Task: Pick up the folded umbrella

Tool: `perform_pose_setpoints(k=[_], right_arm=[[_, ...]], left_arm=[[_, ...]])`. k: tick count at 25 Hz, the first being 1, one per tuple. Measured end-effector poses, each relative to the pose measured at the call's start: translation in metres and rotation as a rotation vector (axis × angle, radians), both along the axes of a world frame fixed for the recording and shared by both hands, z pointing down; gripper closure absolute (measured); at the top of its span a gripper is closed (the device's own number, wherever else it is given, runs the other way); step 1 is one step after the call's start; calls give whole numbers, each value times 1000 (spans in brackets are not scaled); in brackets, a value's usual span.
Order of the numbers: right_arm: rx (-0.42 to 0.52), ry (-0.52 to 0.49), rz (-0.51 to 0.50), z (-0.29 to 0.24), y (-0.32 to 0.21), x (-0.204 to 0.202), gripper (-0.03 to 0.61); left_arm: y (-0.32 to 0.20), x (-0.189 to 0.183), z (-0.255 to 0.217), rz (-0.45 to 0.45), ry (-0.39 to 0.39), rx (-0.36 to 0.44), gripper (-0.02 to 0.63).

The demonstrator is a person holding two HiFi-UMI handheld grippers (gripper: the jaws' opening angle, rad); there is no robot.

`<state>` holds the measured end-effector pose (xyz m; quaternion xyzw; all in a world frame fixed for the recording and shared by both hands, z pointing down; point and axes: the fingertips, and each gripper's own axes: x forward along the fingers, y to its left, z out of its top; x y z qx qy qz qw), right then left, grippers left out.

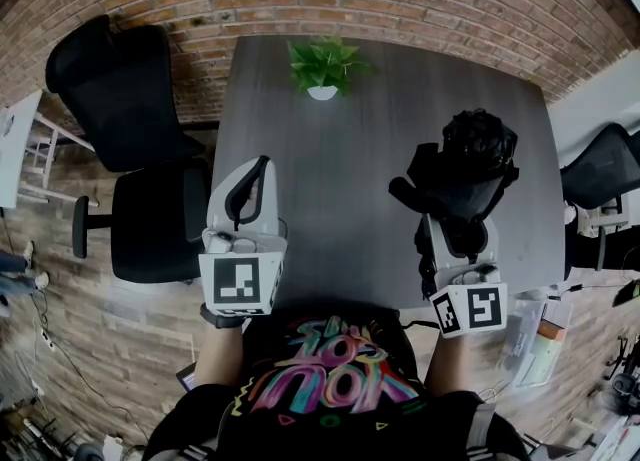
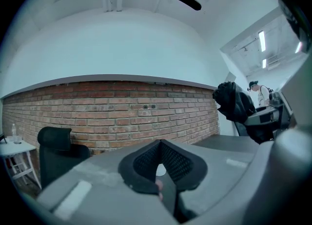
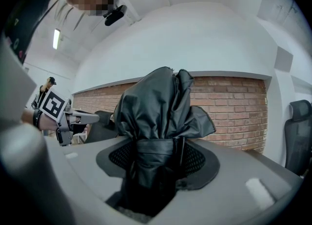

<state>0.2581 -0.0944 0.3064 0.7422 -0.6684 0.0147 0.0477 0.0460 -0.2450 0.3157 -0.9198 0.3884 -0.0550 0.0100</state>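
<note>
Black folded umbrella sits clamped between the right gripper's jaws, fabric bunched out past the pads, held over the right side of the grey table. Left gripper is at the table's left edge, jaws pressed together, empty.

Even indoor light; sharp centres; strong fisheye bending, dark corners.

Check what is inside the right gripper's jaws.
The folded black umbrella fills the right gripper, clamped at its strapped waist. Its lower end sinks between the jaws, so the handle cannot be seen.
</note>
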Motion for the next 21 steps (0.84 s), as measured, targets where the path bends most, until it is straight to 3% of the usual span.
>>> perform_pose_setpoints(k=[21], right_arm=[[-44, -55, 0, 11, 17, -18, 337]], left_arm=[[18, -17, 14, -9, -14, -57, 612]])
